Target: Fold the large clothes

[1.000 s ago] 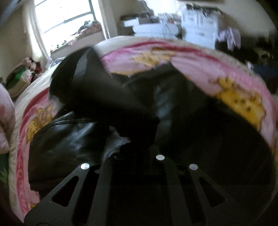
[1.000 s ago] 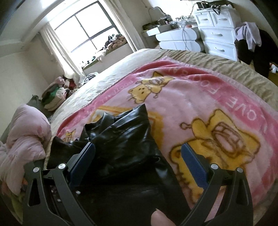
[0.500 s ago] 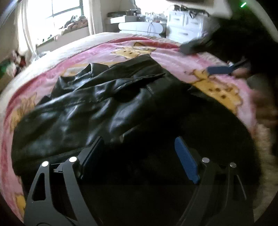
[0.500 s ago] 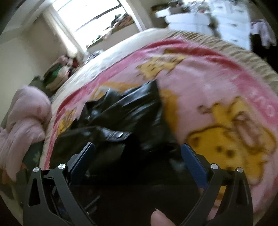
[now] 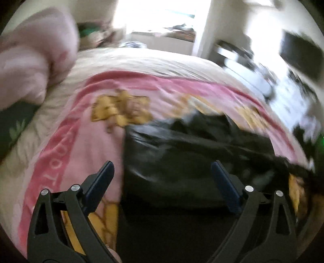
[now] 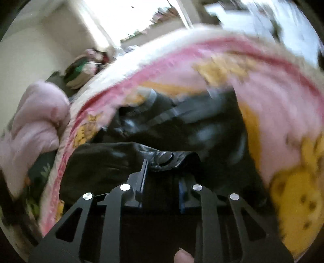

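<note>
A black leather jacket (image 5: pixel 192 153) lies crumpled on a pink blanket with yellow cartoon figures (image 5: pixel 85 129). In the left wrist view my left gripper (image 5: pixel 162 176) is open, its blue pads spread over the jacket's near left edge, holding nothing. In the right wrist view my right gripper (image 6: pixel 162 174) is shut on a jacket (image 6: pixel 182 125) flap that carries a metal snap button (image 6: pixel 165 157). The jaws stand close together with the leather pinched between them. Both views are motion-blurred.
A rolled pink quilt (image 5: pixel 30 60) lies at the bed's left side, also in the right wrist view (image 6: pixel 34 117). A bright window (image 5: pixel 162 12) is behind the bed. White furniture (image 5: pixel 263 70) stands at the right. A pile of clothes (image 6: pixel 83 70) sits under the window.
My left gripper let go of the jacket, opened and swung to its left edge. My right gripper, open before, closed on the flap with the snap button.
</note>
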Motion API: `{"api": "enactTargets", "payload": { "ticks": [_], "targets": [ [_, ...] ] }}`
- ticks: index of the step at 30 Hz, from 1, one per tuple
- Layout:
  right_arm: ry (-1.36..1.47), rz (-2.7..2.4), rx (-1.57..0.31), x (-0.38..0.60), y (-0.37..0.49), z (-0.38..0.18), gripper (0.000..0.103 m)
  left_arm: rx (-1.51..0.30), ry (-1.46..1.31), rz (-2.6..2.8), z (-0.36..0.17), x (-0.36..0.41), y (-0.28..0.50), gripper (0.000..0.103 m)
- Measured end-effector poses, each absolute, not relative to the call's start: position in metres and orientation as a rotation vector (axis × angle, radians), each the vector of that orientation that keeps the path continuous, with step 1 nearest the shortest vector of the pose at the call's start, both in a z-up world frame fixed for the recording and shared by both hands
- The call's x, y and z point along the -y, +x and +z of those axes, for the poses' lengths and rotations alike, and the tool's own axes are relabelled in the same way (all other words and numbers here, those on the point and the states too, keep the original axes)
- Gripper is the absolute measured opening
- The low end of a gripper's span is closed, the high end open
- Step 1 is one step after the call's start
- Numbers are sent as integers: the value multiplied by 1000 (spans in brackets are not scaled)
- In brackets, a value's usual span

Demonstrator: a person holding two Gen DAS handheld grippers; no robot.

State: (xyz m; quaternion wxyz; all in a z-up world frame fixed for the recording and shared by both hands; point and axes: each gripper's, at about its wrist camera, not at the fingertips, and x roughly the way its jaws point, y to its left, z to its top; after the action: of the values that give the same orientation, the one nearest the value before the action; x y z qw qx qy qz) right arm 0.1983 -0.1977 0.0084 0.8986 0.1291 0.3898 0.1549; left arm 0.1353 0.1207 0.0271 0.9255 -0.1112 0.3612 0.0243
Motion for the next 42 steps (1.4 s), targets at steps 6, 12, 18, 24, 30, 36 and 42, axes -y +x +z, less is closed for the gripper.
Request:
{"api": "enactTargets", "payload": {
  "ticks": [6,12,18,24,30,36,42],
  "targets": [
    [147,338,-702,197,201,41,16,-740,-370,81,23,-136,171,48],
    [135,294,-730,206,211,26,16,-825,-333,36,-8,-108,213,14],
    [117,257,-769,210,218,3,16,-961,-283,51,-62,-90,234,9],
    [88,178,-825,208,224,-13,27,-959,-259,49,-73,-91,233,9],
    [171,58,-651,229,200,17,48,-962,-235,52,-74,-87,234,9],
    [71,213,-746,180,227,4,48,-967,-222,61,-73,-84,236,9],
    [-33,169,-941,147,269,-51,45,-972,-209,56,-73,-84,237,9]
  ]
}}
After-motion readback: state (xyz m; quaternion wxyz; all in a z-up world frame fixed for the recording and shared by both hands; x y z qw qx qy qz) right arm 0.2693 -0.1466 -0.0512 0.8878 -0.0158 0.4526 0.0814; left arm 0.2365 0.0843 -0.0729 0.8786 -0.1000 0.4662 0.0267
